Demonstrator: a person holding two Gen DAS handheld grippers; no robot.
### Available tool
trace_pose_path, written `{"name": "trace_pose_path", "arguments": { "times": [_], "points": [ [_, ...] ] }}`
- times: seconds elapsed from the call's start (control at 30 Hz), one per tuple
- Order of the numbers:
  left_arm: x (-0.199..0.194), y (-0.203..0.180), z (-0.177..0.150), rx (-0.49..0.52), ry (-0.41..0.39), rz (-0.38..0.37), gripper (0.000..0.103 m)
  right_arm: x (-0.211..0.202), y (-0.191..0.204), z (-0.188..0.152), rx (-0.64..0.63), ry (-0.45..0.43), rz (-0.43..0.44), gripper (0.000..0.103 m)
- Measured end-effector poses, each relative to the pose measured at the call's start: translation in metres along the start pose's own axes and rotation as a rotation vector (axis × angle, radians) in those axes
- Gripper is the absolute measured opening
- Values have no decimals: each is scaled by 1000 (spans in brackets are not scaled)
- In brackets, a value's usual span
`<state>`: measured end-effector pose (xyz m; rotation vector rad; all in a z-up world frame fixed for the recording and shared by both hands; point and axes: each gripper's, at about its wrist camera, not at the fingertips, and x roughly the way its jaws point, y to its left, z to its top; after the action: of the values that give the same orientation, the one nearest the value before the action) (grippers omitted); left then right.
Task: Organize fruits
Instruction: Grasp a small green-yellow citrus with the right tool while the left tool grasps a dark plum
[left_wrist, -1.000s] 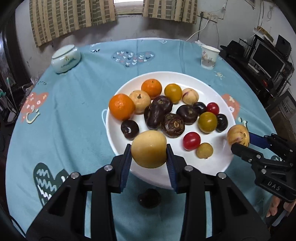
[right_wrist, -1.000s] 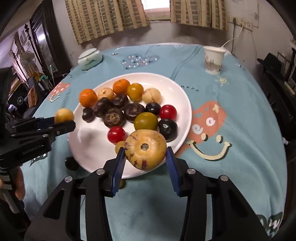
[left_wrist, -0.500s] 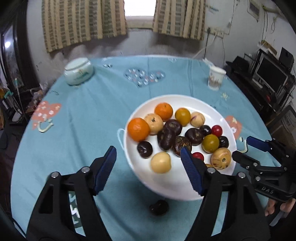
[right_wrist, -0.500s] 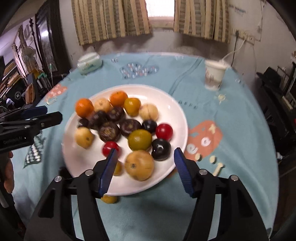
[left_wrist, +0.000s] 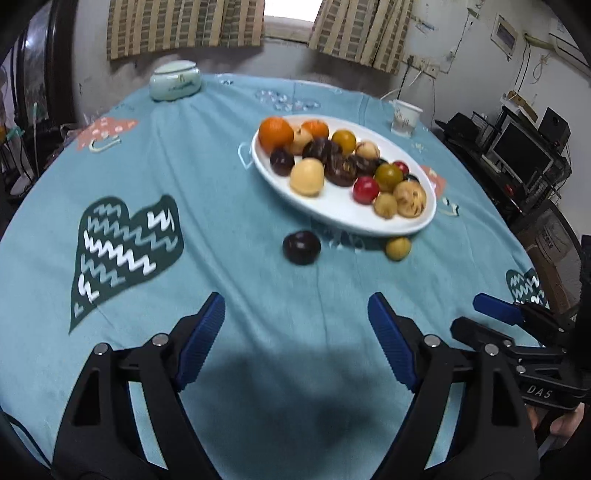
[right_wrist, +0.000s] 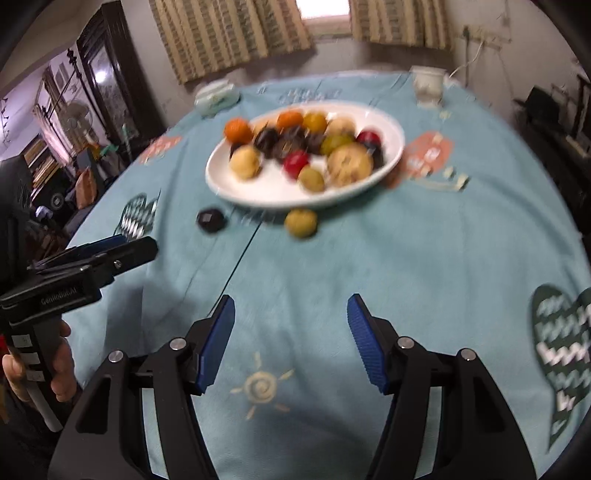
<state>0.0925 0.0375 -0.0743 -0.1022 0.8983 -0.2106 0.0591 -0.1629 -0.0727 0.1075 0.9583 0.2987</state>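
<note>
A white plate (left_wrist: 332, 210) (right_wrist: 258, 192) on the blue tablecloth holds several fruits: oranges, dark round ones, red ones, a pale yellow one (left_wrist: 307, 177) and a speckled tan one (left_wrist: 409, 199). A dark fruit (left_wrist: 301, 247) (right_wrist: 210, 220) and a small yellow-green fruit (left_wrist: 398, 248) (right_wrist: 301, 222) lie on the cloth in front of the plate. My left gripper (left_wrist: 295, 339) is open and empty, well back from the plate. My right gripper (right_wrist: 290, 339) is open and empty, also drawn back; it also shows in the left wrist view (left_wrist: 480, 317).
A pale lidded jar (left_wrist: 175, 80) stands at the far left of the round table. A paper cup (left_wrist: 404, 117) stands at the far right. Shelves with a monitor (left_wrist: 521, 153) stand off the table's right edge. A dark cabinet stands at the left.
Both grippers opened and let their fruits go onto the plate, the pale yellow one from the left, the speckled tan one from the right. Both then drew back from the plate toward the table's near edge.
</note>
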Motion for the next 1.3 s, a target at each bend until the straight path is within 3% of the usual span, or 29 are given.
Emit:
{"name": "trace_pose_path", "arguments": {
  "times": [0.2,0.27,0.37,0.53,0.6,0.67,0.73,0.83,1.03,1.3],
  "points": [
    [-12,11,-5,-27,-29,17,86,11,19,22,-67,-1,1,65],
    [-14,13,-5,-28,-34,18,86,32,20,32,-109,40,-14,66],
    [-17,16,-5,-26,-36,26,86,58,8,41,-81,69,-49,66],
    [-16,23,-4,-35,-37,39,86,70,2,54,-74,34,-38,65],
    [-13,25,-2,-45,-30,36,86,75,4,59,-87,33,-47,56],
    [-11,26,-1,-47,-28,40,86,83,5,62,-87,55,-47,32],
    [-8,26,2,-46,-22,46,86,85,4,62,-86,58,-57,28],
    [-6,24,6,-31,-20,64,86,79,3,58,-74,51,-47,28],
    [13,4,25,48,-6,65,86,20,2,32,-40,-17,-3,28],
    [66,-17,39,112,57,78,86,-22,-12,-9,-32,-62,-45,28]
  ]
}}
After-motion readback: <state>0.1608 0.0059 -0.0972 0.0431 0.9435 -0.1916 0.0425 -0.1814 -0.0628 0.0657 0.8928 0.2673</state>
